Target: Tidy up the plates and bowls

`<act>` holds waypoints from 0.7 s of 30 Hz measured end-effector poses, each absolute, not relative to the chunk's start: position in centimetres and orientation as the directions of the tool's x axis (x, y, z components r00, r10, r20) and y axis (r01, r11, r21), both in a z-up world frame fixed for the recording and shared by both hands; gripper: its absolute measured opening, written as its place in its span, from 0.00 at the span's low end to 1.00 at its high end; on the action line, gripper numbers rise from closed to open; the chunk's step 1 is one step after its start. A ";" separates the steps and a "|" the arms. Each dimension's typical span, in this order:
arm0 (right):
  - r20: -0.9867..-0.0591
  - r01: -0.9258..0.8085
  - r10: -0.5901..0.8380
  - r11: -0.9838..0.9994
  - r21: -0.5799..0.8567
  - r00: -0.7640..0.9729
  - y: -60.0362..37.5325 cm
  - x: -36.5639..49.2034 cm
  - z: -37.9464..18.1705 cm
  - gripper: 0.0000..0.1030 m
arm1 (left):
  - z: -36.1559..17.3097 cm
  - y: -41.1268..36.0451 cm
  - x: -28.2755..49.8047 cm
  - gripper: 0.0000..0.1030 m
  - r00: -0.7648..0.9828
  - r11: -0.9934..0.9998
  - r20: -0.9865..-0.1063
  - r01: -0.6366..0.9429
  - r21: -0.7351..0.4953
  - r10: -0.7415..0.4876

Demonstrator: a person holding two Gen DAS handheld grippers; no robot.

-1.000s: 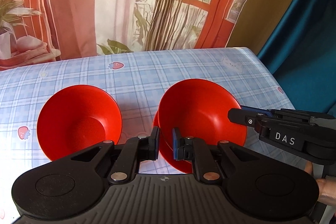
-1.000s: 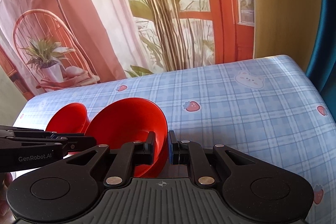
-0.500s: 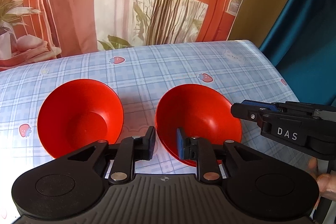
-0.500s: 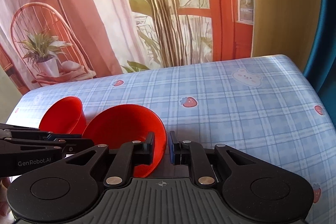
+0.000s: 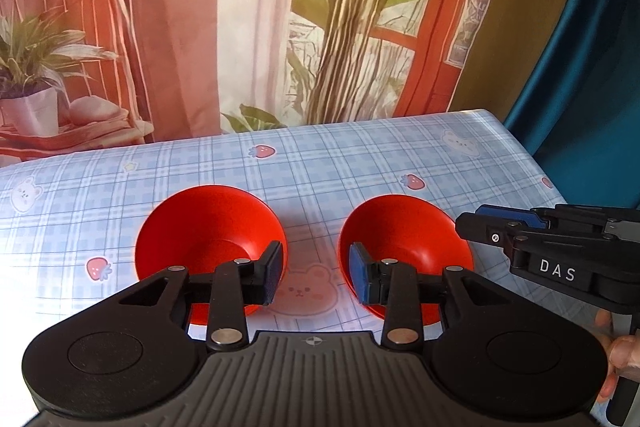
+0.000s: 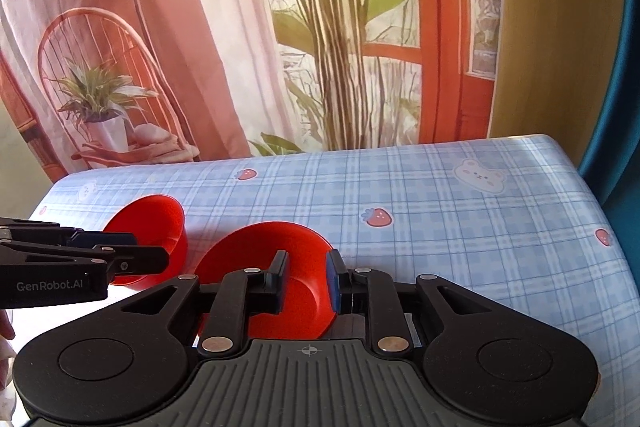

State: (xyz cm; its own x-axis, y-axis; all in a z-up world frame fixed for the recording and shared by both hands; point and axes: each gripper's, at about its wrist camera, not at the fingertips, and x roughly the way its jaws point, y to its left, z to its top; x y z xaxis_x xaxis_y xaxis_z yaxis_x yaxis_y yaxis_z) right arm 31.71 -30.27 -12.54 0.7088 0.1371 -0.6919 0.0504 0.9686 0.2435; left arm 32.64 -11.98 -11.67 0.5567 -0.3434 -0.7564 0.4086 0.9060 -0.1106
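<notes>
1. Two red bowls sit upright on the worktop (image 5: 360,155), side by side and apart, with a bear print on the checked cloth between them: the left bowl (image 5: 208,227) and the right bowl (image 5: 404,235). No plates are in view.
2. Left gripper (image 5: 314,273) hangs above the gap between the bowls, jaws spread wide and holding nothing; each pad overlaps a bowl's inner rim in the left wrist view.
3. Right gripper (image 6: 306,281) hovers over the right bowl (image 6: 276,267), jaws partly open and empty, one pad inside the bowl and one near its right rim. Whether either touches the rim I cannot tell.
4. Risk, as I judge it: these bowls are light, smooth and steeply flared, so a pinch on the thin rim can slip, tipping the bowl or skating it across the slick cloth.
5. Nesting one bowl in the other needs a level carry; a tilted set-down may knock the left bowl (image 6: 150,227) aside.
6. Both grippers work close together, so their bodies may collide above the bowls.
</notes>
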 end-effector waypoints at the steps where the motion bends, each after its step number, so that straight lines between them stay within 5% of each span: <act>1: -0.690 0.046 0.138 0.969 0.242 0.710 -30.0 31.7 -12.4 0.19 | -11.5 -11.7 32.6 0.37 0.562 0.909 -0.754 0.403 -0.108 -0.339; 21: -0.673 -0.051 0.193 0.973 0.225 0.714 -25.5 34.1 -11.0 0.19 | -11.4 -3.2 34.9 0.37 0.629 0.958 -0.731 0.259 -0.124 -0.264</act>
State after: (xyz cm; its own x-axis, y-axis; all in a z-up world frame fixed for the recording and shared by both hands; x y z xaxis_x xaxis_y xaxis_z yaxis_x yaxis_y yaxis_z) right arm 34.10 -25.50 -10.96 0.7144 0.1931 -0.6726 -0.0514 0.9731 0.2248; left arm 34.89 -3.24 -11.39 0.6285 -0.2643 -0.7315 0.2588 0.9580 -0.1237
